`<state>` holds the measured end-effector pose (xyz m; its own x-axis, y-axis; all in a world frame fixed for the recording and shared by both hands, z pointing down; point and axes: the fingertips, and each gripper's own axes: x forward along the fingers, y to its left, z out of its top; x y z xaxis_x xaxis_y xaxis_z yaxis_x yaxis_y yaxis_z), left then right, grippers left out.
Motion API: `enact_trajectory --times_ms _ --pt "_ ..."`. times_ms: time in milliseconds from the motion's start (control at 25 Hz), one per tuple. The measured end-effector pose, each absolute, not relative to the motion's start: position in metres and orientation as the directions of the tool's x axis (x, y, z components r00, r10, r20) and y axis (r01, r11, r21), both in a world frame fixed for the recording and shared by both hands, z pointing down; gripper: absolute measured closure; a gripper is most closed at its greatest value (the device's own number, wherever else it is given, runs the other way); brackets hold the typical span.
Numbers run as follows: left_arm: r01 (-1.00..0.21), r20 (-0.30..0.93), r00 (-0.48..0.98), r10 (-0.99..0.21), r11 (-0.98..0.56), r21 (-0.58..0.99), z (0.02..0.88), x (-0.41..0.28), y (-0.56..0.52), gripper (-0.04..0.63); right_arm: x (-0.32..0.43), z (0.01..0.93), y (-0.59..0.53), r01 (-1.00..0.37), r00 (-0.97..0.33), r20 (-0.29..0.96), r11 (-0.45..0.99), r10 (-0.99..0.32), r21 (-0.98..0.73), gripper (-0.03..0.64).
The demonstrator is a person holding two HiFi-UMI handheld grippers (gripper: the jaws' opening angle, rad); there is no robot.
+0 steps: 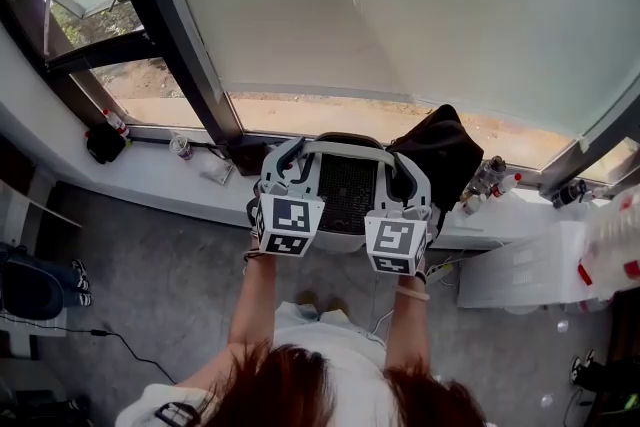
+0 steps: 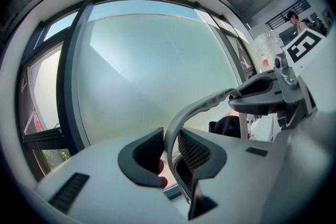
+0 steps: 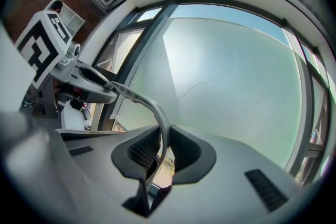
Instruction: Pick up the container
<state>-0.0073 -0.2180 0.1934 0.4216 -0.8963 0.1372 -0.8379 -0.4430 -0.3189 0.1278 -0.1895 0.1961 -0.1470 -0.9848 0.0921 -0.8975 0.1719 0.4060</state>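
Your left hand-held gripper (image 2: 169,157) is clamped on the grey rim of the container (image 1: 346,187), and your right hand-held gripper (image 3: 161,150) is pinching the same thin rim from the other side, so you've got it by both ends. It sits right in front of you, between the two marker cubes, above the near edge of the window sill (image 1: 170,177). Whether its base has cleared the sill, I can't tell from here. To do this well, lift both sides together and level, because a thin rim like that could twist or slide out of the pads if one side leads. Looking inside, all that shows is black mesh, and I can't see any contents. Further back on the sill there's a black bag (image 1: 440,153) just beside the container. A small jar (image 1: 181,147) stands off to the left, and bottles (image 1: 490,177) to the right, their contents too small to read.
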Motion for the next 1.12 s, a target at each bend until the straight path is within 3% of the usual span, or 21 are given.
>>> enact_trajectory --times_ms 1120 --pt "-0.842 0.016 0.439 -0.898 -0.418 -0.342 0.123 -0.007 -0.147 0.499 0.127 0.127 -0.133 -0.908 -0.197 -0.067 0.156 -0.978 0.389 0.546"
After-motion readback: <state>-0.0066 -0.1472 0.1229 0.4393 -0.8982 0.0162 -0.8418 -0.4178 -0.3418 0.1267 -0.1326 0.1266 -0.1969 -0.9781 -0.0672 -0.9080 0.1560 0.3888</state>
